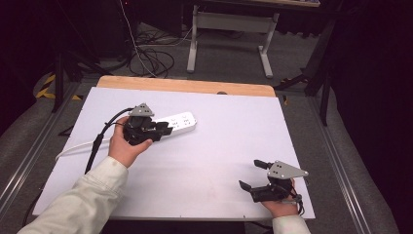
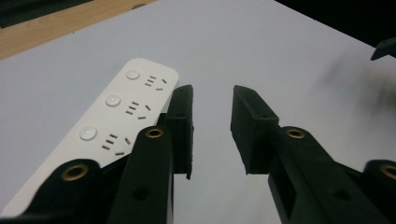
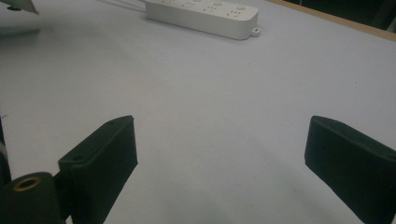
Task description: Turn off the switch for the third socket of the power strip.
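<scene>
Surface: white table [image 1: 209,161]
Power strip [image 1: 181,120]: beside left gripper [image 1: 163,128], jaws narrowly apart
Right gripper [image 1: 253,174]: jaws wide, empty

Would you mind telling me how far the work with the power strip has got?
Nothing looks done yet. The power strip lies flat on the white board, ungripped. The left gripper is open right beside it; the right gripper waits open near the board's front edge. Any grasp or move remains.

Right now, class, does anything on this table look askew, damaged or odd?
Nothing stands out. The white power strip lies flat on the white board, undamaged, at an angle to the edges, beside the open left gripper.
</scene>
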